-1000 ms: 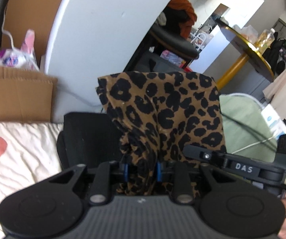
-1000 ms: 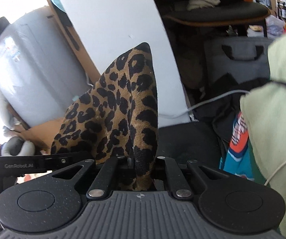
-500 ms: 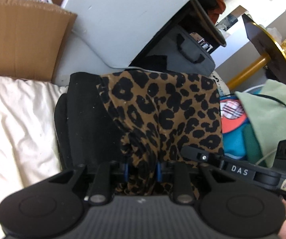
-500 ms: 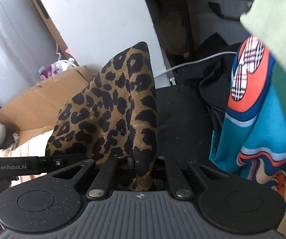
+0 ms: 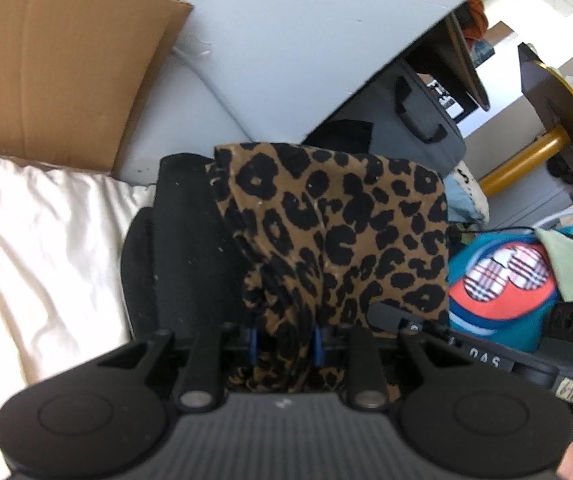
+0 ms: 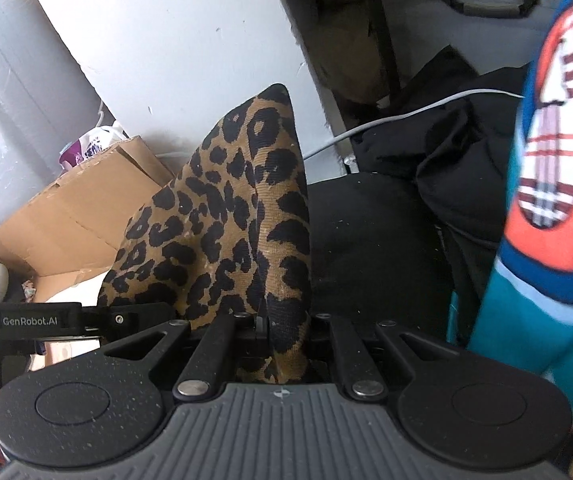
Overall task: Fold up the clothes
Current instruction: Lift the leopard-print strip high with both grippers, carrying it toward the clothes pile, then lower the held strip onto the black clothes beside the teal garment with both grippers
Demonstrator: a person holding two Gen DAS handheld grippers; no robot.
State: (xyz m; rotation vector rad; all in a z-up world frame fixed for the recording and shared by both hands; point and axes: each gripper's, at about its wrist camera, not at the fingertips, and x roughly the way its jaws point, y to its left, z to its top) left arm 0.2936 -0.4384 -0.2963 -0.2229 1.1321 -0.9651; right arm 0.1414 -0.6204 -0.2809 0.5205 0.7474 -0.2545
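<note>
The leopard-print garment [image 5: 338, 240] is clamped in both the left tongs [image 5: 284, 344] and the right tongs [image 6: 264, 322], stretched crosswise between them above a black folded garment [image 5: 184, 240] lying just ahead and below.

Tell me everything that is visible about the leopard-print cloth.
The leopard-print cloth is a thin, soft-looking fabric, tan with black spots. It is held up, bunched and creased, between both grippers: the left gripper is shut on one gathered part and the right gripper pinches another, from which a fold rises to a point. Behind it lies a black garment; whether they touch is unclear.
</note>
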